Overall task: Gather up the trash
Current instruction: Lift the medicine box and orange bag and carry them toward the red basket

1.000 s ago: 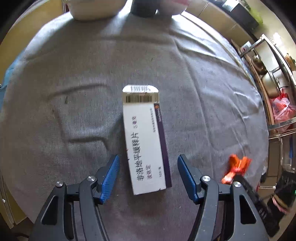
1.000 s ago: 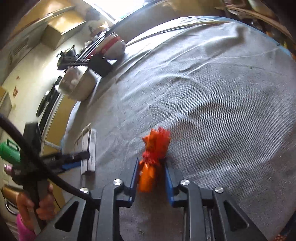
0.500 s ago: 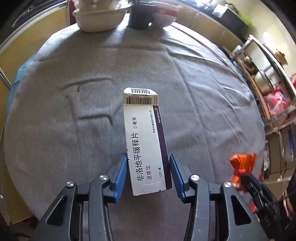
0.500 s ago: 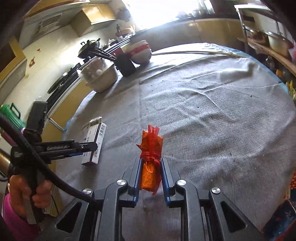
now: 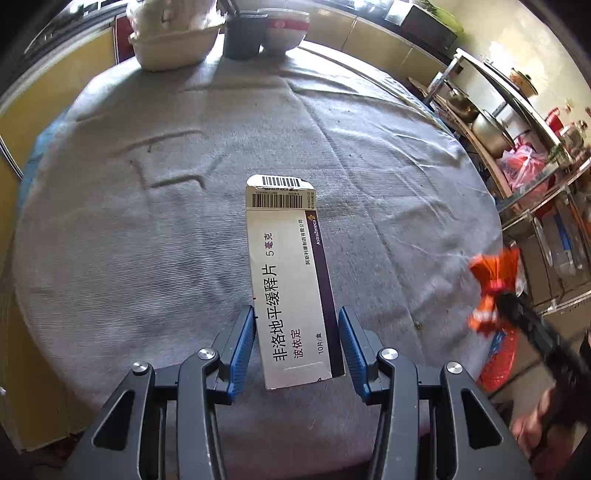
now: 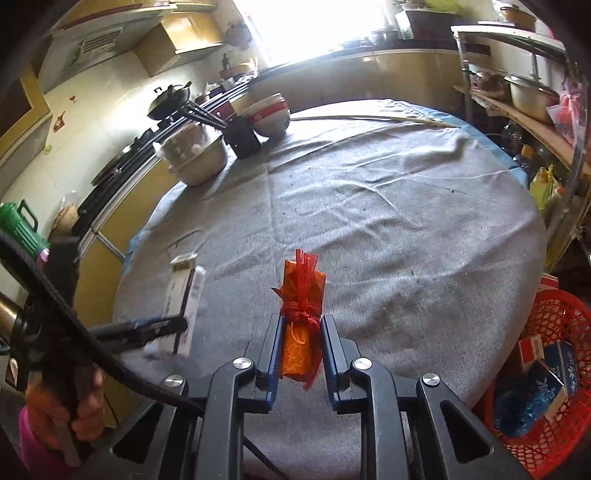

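Left wrist view: left tongs pinching the near end of a white medicine box, blue pads pressed to its two long sides, box raised clear of the grey cloth on the counter. Printed lengthwise on the box face: large Chinese characters 非洛地平缓释片, smaller 波依定 beside them, "5 毫克" farther up, "10片/盒" near the lower edge. Down the dark purple stripe on its right side: "AstraZeneca" with a small gold logo, plus a line of fine Chinese text too small to read. Two barcodes at the far end, one on the opened flap, one just below it. Jaws of the left tongs just closed in, the box between them. Right wrist view: right tongs pressed tight on an orange candy pouch, red mesh tied with a red ribbon, frilled top pointing away, held above the cloth; faint pale pattern on the orange wrapping, no legible words. Same pouch visible at the right edge of the left view, blurred. At the far rim of the counter: a cream bowl, a dark holder and a red-banded bowl, well apart from both pieces of trash. Low at the right, off the counter edge, a red plastic basket with a blue packet and a small carton inside, print on them unreadable.
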